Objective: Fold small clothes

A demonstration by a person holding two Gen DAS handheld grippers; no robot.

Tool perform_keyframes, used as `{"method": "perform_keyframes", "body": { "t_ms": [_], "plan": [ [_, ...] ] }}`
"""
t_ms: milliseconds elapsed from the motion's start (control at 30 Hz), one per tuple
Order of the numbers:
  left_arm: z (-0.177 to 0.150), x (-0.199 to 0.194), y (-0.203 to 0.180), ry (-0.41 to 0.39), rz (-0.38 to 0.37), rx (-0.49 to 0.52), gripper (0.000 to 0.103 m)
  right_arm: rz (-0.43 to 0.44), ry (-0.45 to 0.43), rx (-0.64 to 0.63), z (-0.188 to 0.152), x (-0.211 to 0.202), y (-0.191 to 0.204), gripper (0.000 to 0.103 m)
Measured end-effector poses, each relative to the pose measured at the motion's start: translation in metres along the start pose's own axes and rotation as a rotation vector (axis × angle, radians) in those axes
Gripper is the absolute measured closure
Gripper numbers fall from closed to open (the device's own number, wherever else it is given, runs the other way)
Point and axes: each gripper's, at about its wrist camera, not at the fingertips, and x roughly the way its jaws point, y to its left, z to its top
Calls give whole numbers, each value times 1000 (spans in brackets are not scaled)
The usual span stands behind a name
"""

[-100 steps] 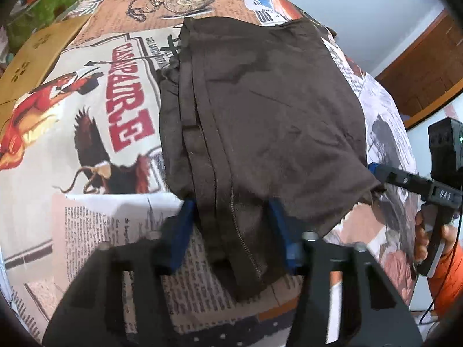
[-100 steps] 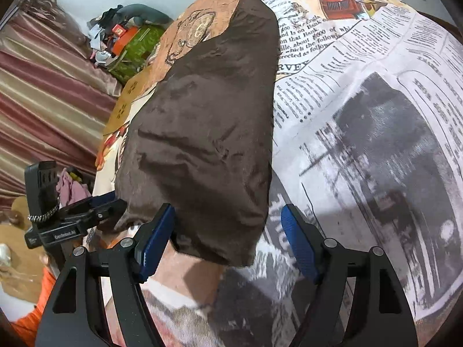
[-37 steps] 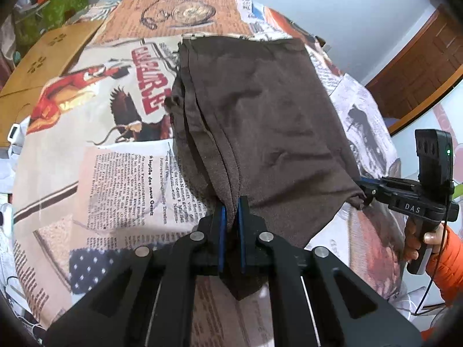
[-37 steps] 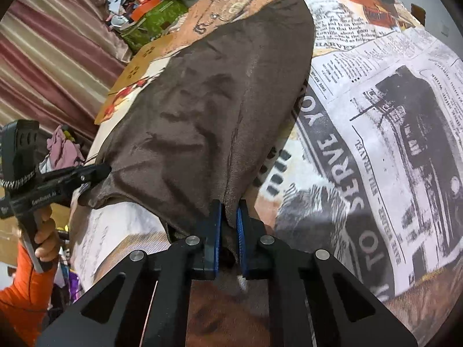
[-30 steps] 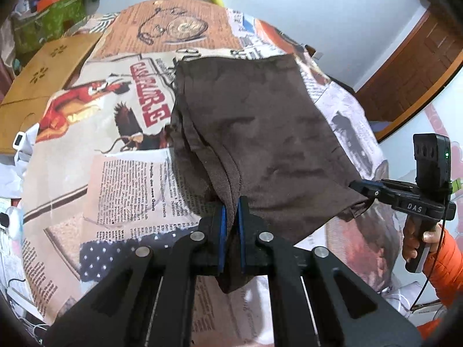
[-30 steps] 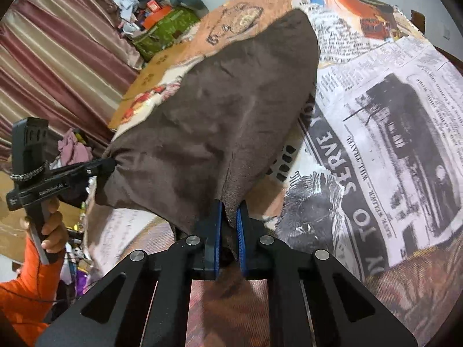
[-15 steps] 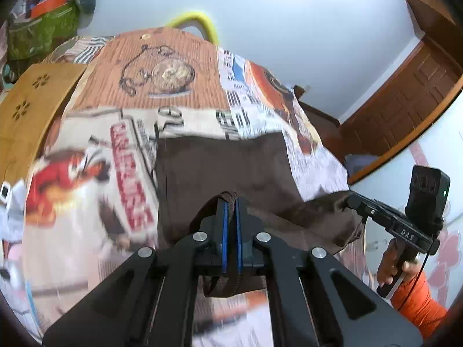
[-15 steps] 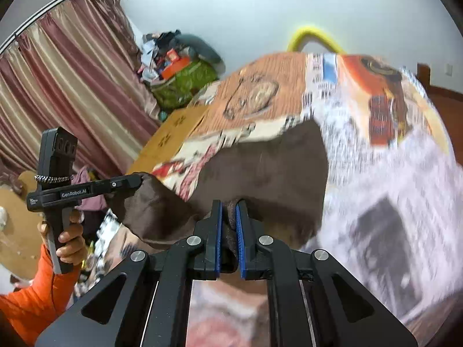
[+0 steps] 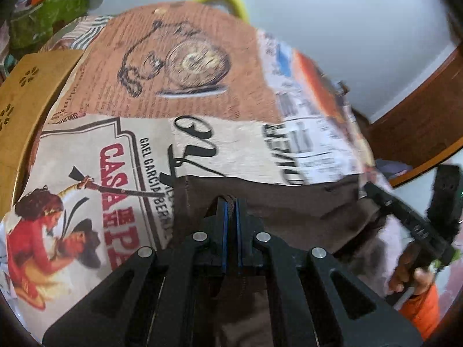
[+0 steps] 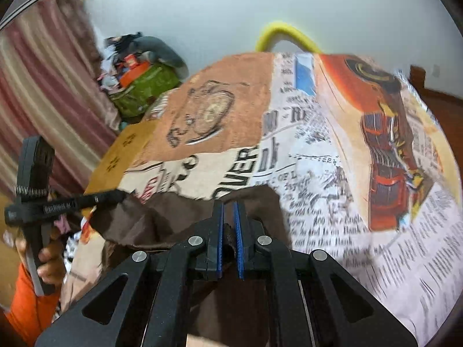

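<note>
A dark brown garment (image 9: pixel 289 199) lies doubled over on the printed table cover. My left gripper (image 9: pixel 230 202) is shut on its edge; brown cloth shows between the blue pads. My right gripper (image 10: pixel 228 206) is shut on the other corner of the same edge, with the garment (image 10: pixel 162 219) bunched under and behind it. The right gripper also shows at the right of the left wrist view (image 9: pixel 405 217), and the left gripper at the left of the right wrist view (image 10: pixel 115 195), each at a corner of the cloth. The folded lower layer is mostly hidden by the gripper bodies.
The table cover (image 9: pixel 188 92) carries newspaper and poster prints. A yellow wooden panel (image 9: pixel 26 92) lies at the table's left edge. A green bag with clutter (image 10: pixel 141 86) and striped curtains (image 10: pixel 43 86) stand behind. A yellow hoop (image 10: pixel 285 33) rises beyond the far edge. A wooden door (image 9: pixel 419 121) is at right.
Both grippers closed on the garment's near edge, lifted it and carried it forward over the rest of the cloth. The garment now covers about half its earlier length.
</note>
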Motion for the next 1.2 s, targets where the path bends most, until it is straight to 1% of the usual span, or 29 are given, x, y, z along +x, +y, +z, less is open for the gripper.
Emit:
{"method": "perform_keyframes", "body": {
  "t_ms": [67,100,167,200,233,267,300,333,367,400,433,467,500,533,567,600,633,700,767,867,900,933,967,1000,1067,1200],
  "plan": [
    [1,23,4,42,32,2,99,-24,8,8,2,7,-5,96],
    [0,32,6,60,43,2,96,-25,13,5,2,10,-6,92],
    [0,38,9,74,54,0,92,-26,32,4,3,13,-8,92],
    [0,36,11,66,56,-6,89,-19,38,11,3,9,-9,90],
    [0,28,12,41,68,-17,84,-18,42,15,4,6,-10,87],
    [1,19,12,18,73,-12,81,-20,42,18,5,0,-10,81],
    [1,8,10,-8,77,2,76,-22,27,16,7,-9,-9,76],
    [0,-3,7,-33,87,22,70,-25,8,13,10,-15,-9,75],
    [-1,-13,4,-53,98,39,67,-26,-4,6,11,-24,-7,73],
    [-4,-27,-1,-81,116,71,62,-26,-13,-2,13,-29,-6,72],
    [-9,-42,-9,-112,139,116,56,-24,-31,-21,13,-44,-2,72],
    [-14,-52,-14,-128,157,145,53,-24,-41,-35,12,-51,1,71],
    [-20,-62,-18,-144,175,177,49,-24,-52,-49,11,-58,4,67],
    [-31,-73,-26,-157,194,223,45,-25,-64,-74,5,-71,11,63],
    [-37,-79,-29,-160,202,247,43,-29,-70,-89,1,-74,14,55],
    [-47,-85,-35,-164,214,279,38,-40,-79,-126,-8,-84,22,51],
    [-60,-90,-41,-164,224,312,34,-51,-78,-158,-15,-87,29,50],
    [-79,-95,-46,-157,228,348,30,-62,-58,-203,-33,-92,40,43],
    [-103,-95,-47,-125,217,355,28,-65,-29,-229,-49,-90,45,43],
    [-126,-86,-44,-66,183,338,27,-80,13,-259,-74,-82,50,43],
    [-132,-83,-43,-47,181,336,26,-83,28,-261,-79,-78,49,43],
    [-139,-78,-42,-22,197,339,26,-83,49,-252,-84,-72,47,43],
    [-141,-75,-42,-14,209,343,26,-90,75,-238,-89,-64,43,43],
    [-142,-73,-42,-12,218,343,26,-99,88,-231,-92,-60,40,43],
    [-133,-71,-40,-20,221,320,26,-127,113,-226,-99,-48,33,43],
    [-99,-64,-33,-72,219,262,26,-148,152,-205,-105,-29,22,43]
  ]
}}
